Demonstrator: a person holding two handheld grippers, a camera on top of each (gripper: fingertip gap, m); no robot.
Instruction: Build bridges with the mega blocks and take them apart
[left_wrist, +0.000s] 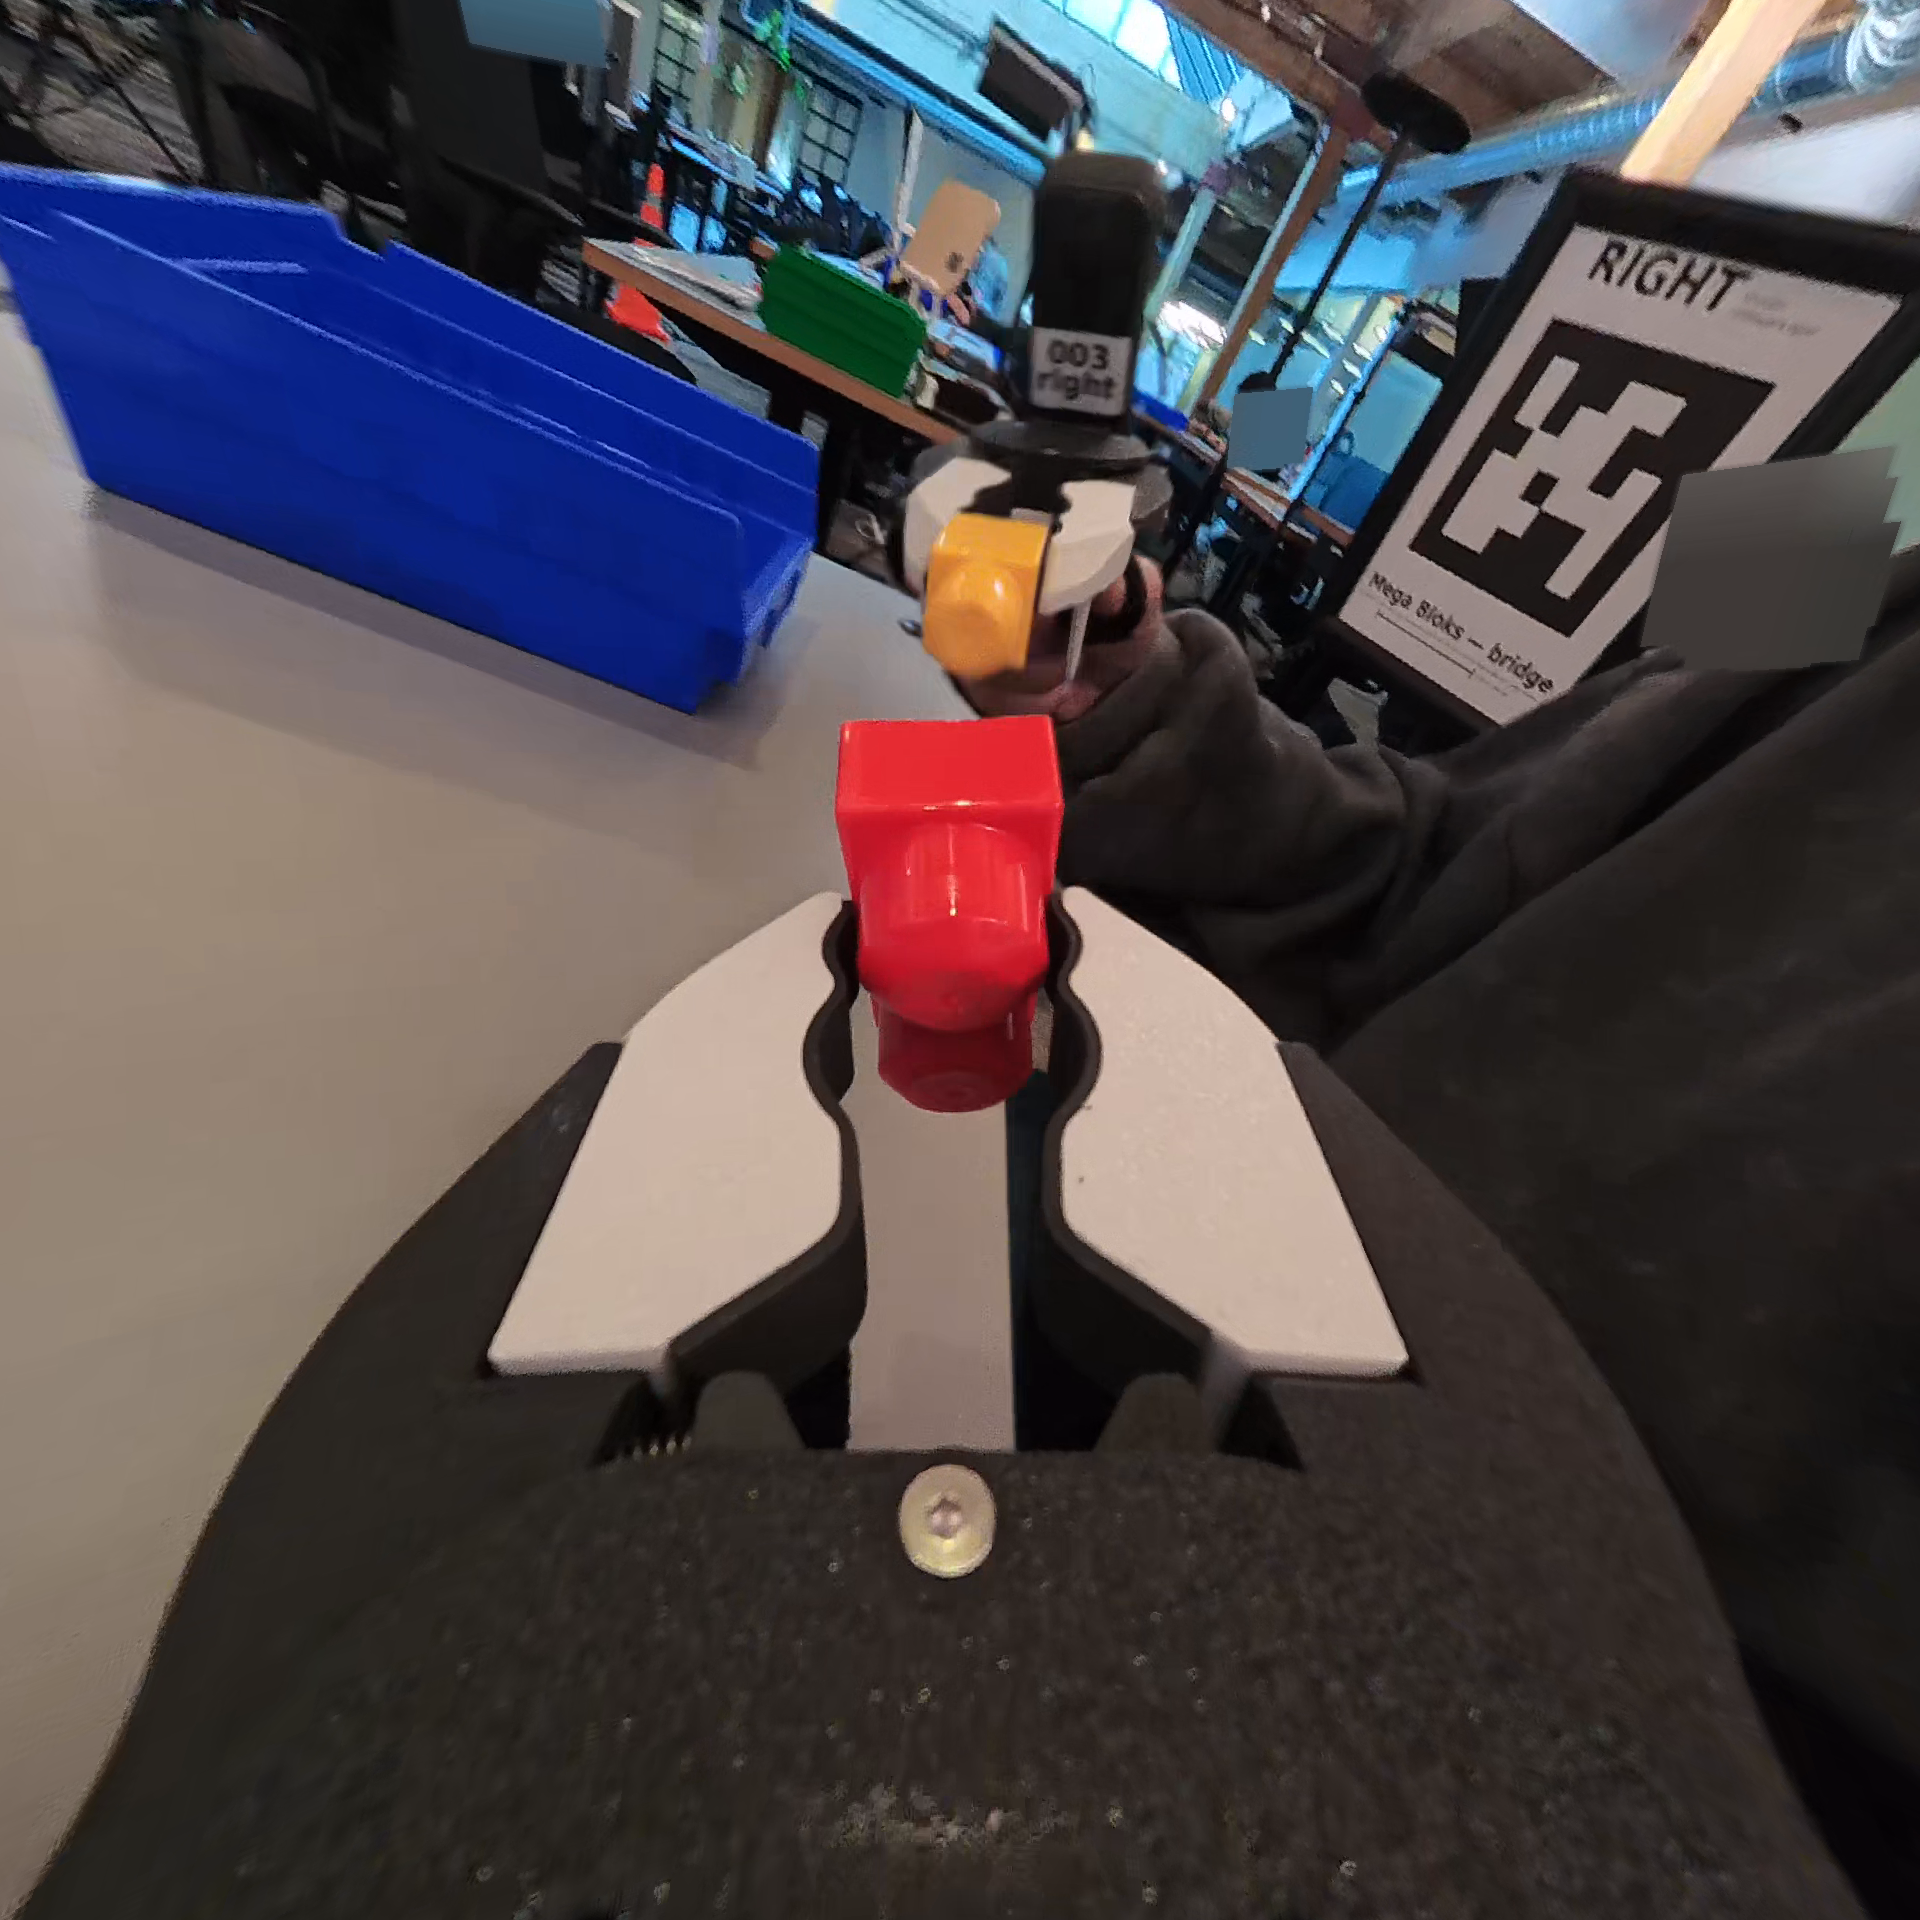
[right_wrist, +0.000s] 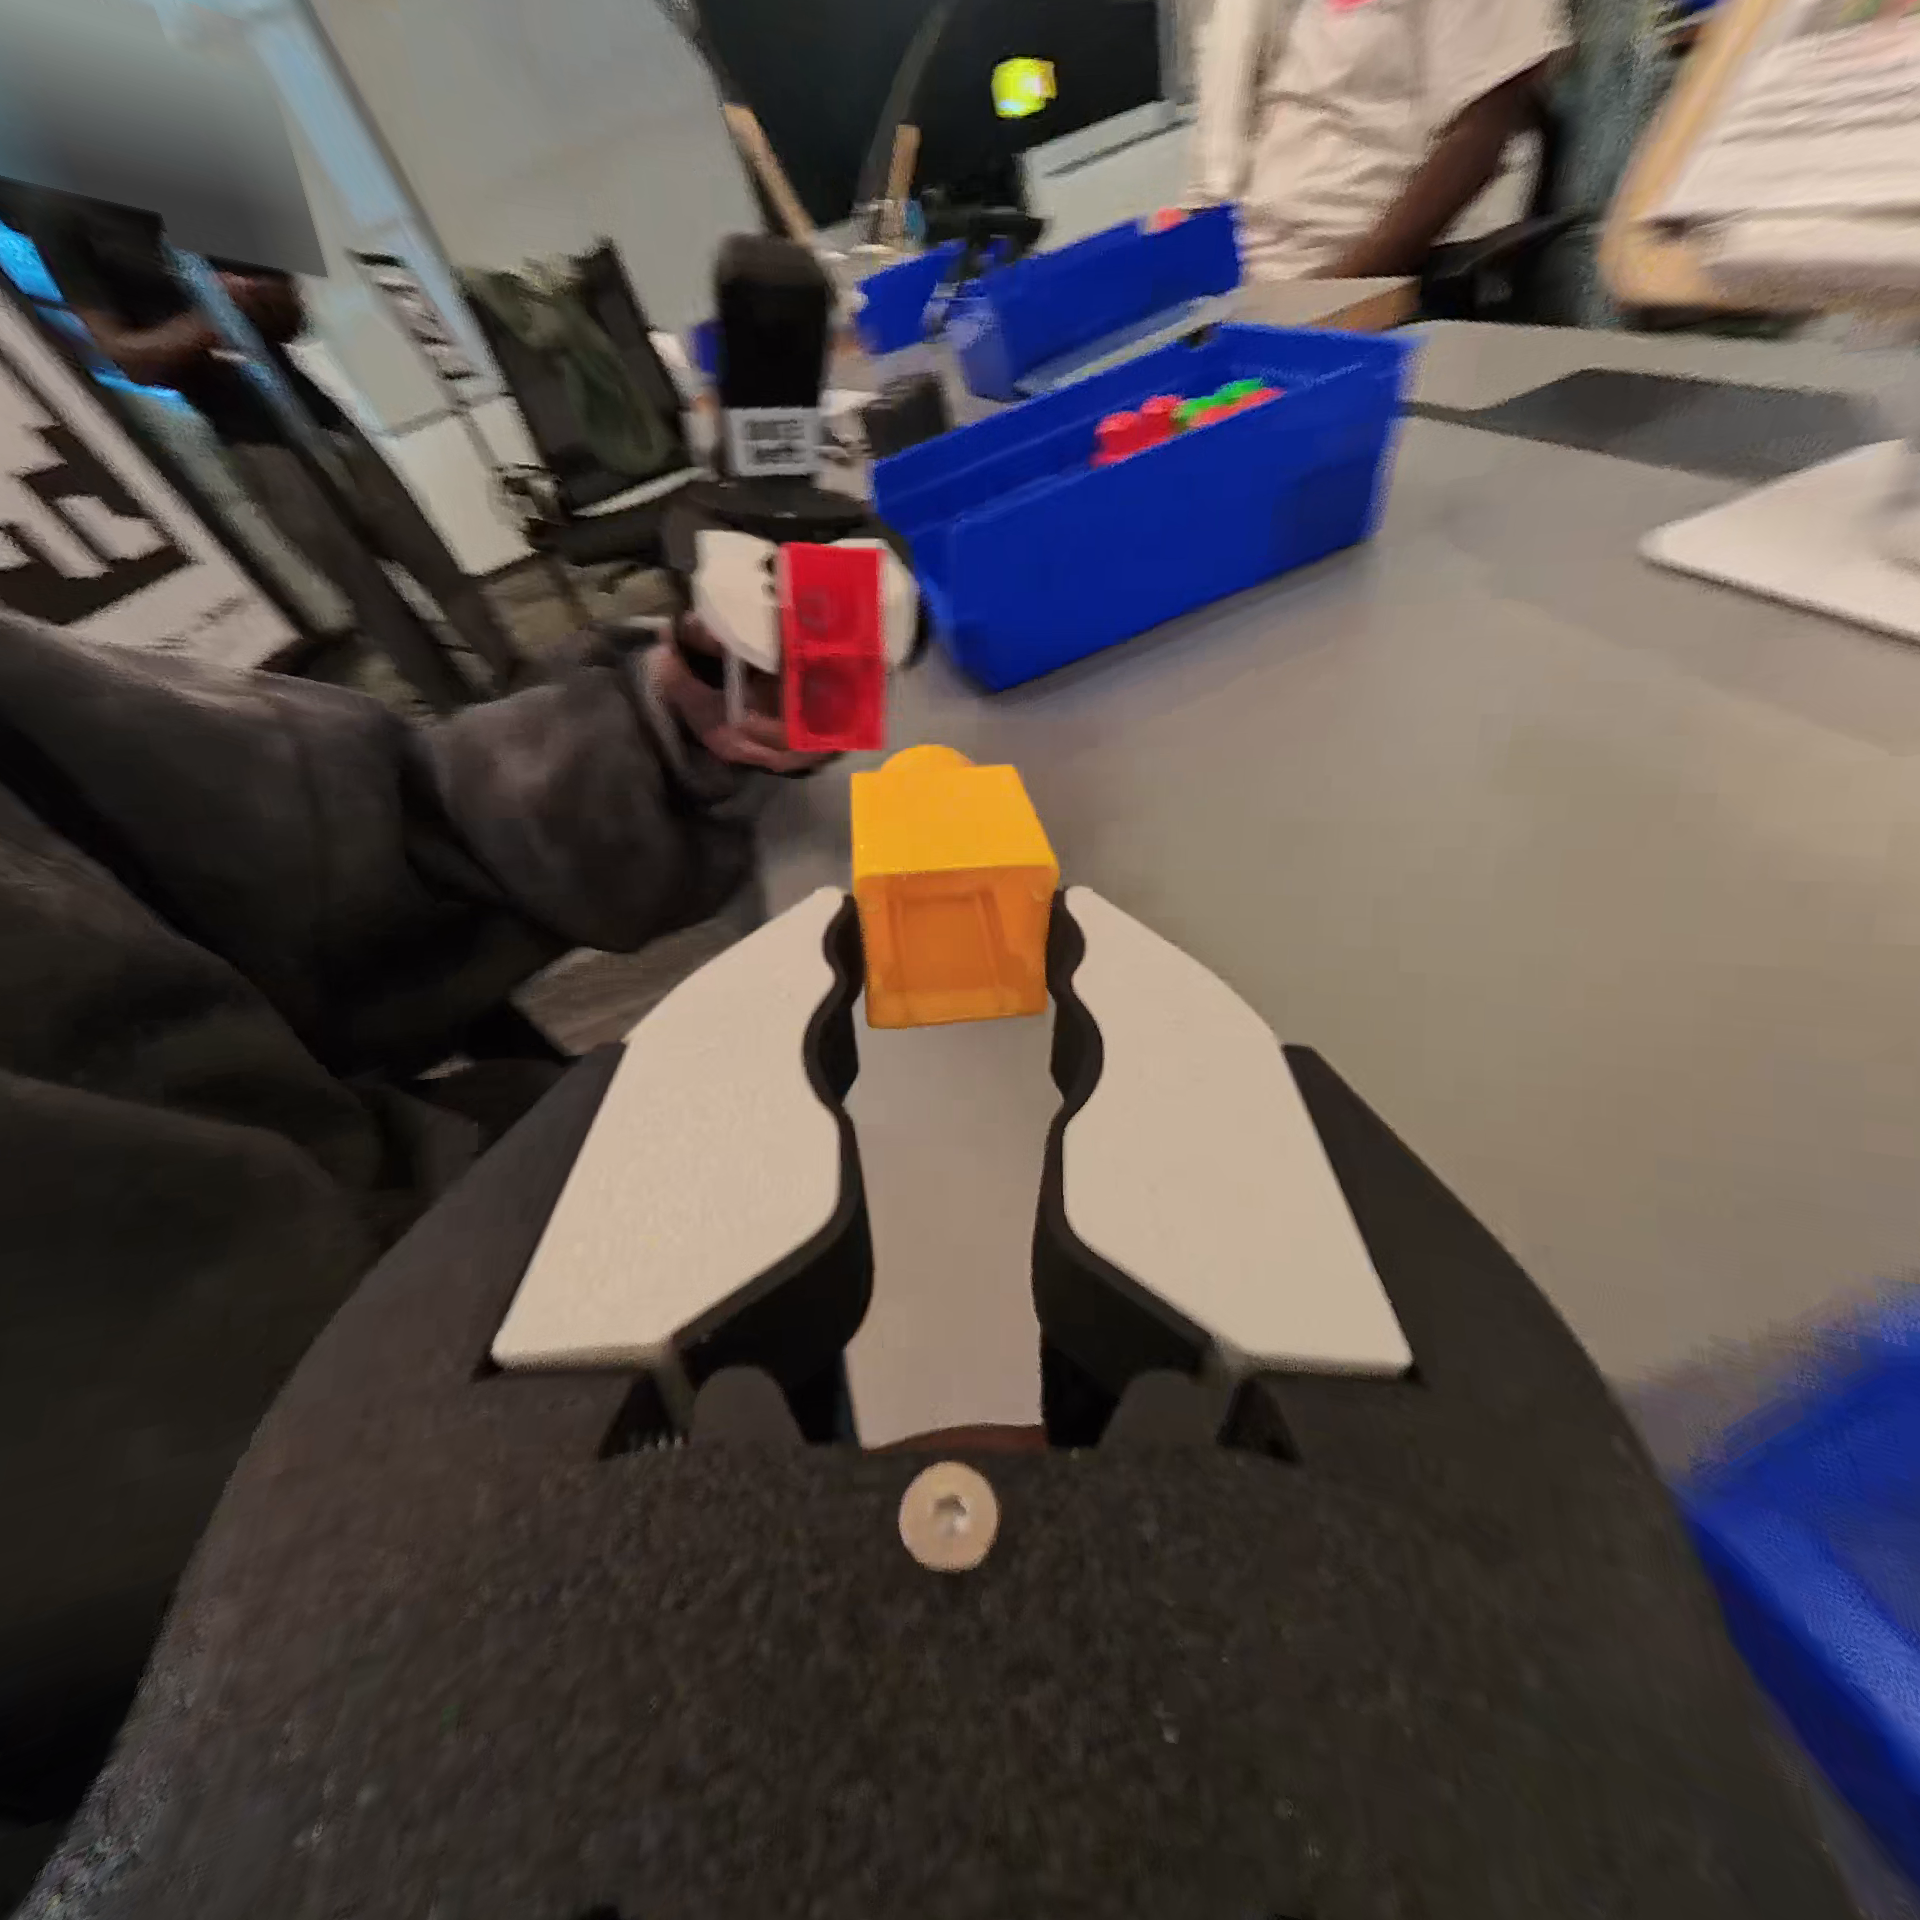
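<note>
Two hand-held grippers face each other above a grey bench (left_wrist: 260, 935), each carrying a toy block. The left gripper (left_wrist: 951, 935) has its fingers closed on a red block (left_wrist: 948, 831) with two studs pointing back toward its camera, while the right gripper (right_wrist: 954, 914) clamps a yellow block (right_wrist: 951, 894) whose single stud points away toward the red one. The two blocks are near each other but apart, both raised off the bench. A blue bin (right_wrist: 1143, 540) holding red and green blocks sits on the bench beyond them, and stacked blue bins (left_wrist: 416, 436) stand at the far side in the left wrist view.
</note>
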